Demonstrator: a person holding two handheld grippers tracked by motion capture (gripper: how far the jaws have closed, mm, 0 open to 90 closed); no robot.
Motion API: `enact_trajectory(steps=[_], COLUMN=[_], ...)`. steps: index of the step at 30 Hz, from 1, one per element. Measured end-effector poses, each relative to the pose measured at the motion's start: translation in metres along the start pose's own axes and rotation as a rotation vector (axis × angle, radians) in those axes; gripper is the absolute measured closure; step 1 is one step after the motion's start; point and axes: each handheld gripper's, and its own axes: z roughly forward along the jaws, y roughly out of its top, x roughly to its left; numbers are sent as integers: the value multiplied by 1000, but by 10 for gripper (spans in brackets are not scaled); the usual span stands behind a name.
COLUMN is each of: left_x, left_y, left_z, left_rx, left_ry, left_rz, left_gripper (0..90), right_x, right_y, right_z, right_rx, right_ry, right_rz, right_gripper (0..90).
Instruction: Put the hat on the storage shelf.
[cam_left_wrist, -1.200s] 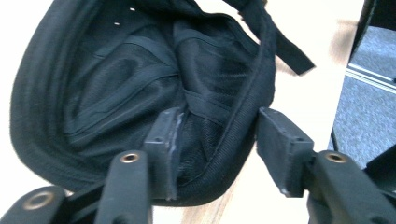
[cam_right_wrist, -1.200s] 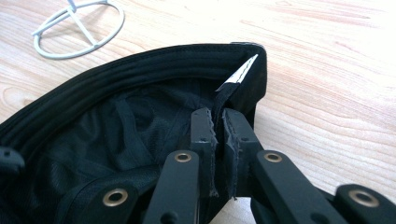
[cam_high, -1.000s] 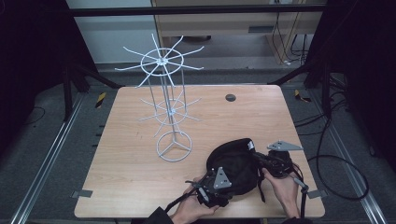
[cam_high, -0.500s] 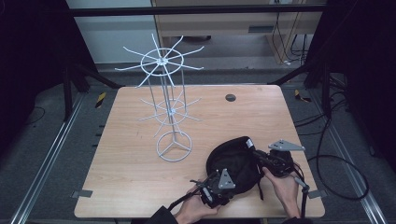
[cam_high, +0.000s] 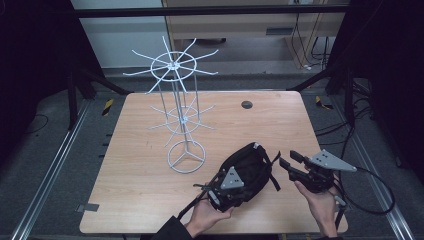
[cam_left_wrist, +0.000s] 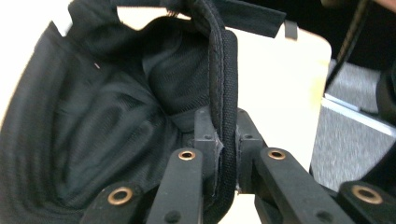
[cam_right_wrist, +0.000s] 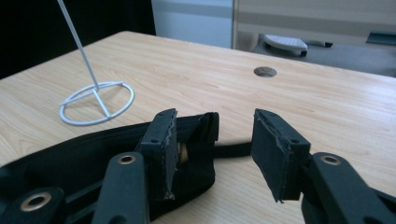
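your right gripper (cam_high: 286, 161) has let go and backed away from the black cap (cam_high: 245, 172), jaws apart beside its strap. your left gripper (cam_left_wrist: 227, 144) pinches the cap's edge at the table's (cam_high: 150, 200) near edge, by the white wire rack (cam_high: 177, 112).

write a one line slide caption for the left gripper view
Left gripper clamped on the stitched rim of a black cap, its dark lining facing the camera, above the wooden table.

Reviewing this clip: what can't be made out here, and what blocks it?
- Black bag: its front face and any fastening, turned away in the high view; dark and cropped in the left gripper view.
- Left gripper: its fingers in the high view, hidden by the bag.
- Wire rack: its top, cut off in the right gripper view.
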Motion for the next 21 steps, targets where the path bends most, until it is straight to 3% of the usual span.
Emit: enact_trajectory(steps=[7,10,16,21], left_x=[18,28,30,25], left_y=[13,21,32,44], left_z=[-10,-14,-18,-24], left_rx=[-65,-101,-138,-171], left_ry=[21,30,47,58], left_rz=[-58,-98,-105,-83], left_gripper=[835,836,836,837], right_x=[-1,3,11,13], right_y=[-9,-19,-34,-39], right_z=[-6,2,19,23], right_rx=[-9,21,64,56], right_ry=[17,40,82,101], right_rz=[-13,-36,-72,-72], right_gripper=[473,462,452,453])
